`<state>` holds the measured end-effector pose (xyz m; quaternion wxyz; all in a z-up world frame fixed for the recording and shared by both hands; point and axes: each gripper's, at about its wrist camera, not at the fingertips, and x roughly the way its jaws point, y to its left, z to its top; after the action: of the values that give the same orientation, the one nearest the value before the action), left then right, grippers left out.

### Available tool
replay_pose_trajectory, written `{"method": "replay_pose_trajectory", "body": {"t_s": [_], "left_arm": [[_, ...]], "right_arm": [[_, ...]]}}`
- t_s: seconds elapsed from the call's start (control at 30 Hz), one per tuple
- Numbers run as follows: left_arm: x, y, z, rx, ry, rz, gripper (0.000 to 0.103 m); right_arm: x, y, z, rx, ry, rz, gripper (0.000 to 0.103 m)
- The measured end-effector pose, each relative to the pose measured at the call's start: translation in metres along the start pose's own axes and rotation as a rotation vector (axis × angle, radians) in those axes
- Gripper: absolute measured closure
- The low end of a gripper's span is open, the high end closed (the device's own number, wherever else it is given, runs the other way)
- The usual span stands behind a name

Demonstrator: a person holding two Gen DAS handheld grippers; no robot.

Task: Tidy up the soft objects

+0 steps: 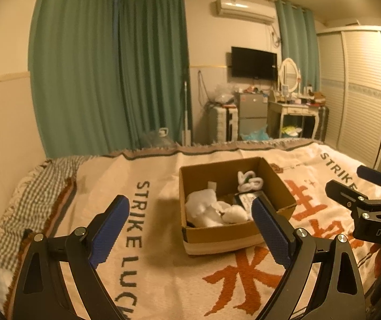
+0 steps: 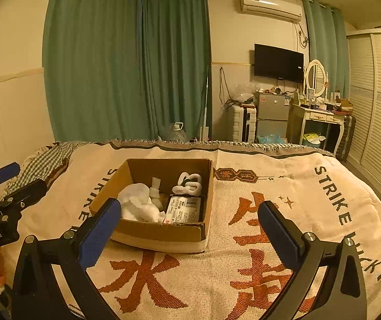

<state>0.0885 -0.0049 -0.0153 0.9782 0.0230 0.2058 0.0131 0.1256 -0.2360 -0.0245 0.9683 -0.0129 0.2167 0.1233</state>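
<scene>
A brown cardboard box (image 1: 211, 236) (image 2: 161, 233) sits on the bed blanket. Inside lie white soft cloths (image 1: 206, 210) (image 2: 137, 204), a white looped soft toy (image 1: 249, 181) (image 2: 189, 184) and a dark labelled packet (image 1: 246, 198) (image 2: 183, 209). My left gripper (image 1: 190, 221) is open and empty, held above the blanket just before the box. My right gripper (image 2: 190, 226) is open and empty, near the box's front right. The right gripper also shows at the right edge of the left wrist view (image 1: 363, 186), and the left gripper at the left edge of the right wrist view (image 2: 12, 181).
The beige blanket (image 2: 283, 186) with orange characters covers the bed. A checked cloth (image 1: 38, 184) lies at the far left. Beyond the bed stand green curtains (image 1: 110, 74), a suitcase (image 2: 243, 125), a small fridge (image 2: 271, 114), a dressing table (image 2: 321, 117) and a wardrobe (image 2: 377, 101).
</scene>
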Motion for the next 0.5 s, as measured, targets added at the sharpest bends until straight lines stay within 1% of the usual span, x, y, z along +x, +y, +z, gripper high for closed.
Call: {"method": "replay_pose_trajectory", "body": {"t_s": [0.5], "left_arm": [[0.0005,0.0007,-0.0007,-0.003,0.001,0.003,0.009]], "right_arm": [[0.0018,0.0009,-0.0006,-0.003,0.013,0.000,0.000]]}}
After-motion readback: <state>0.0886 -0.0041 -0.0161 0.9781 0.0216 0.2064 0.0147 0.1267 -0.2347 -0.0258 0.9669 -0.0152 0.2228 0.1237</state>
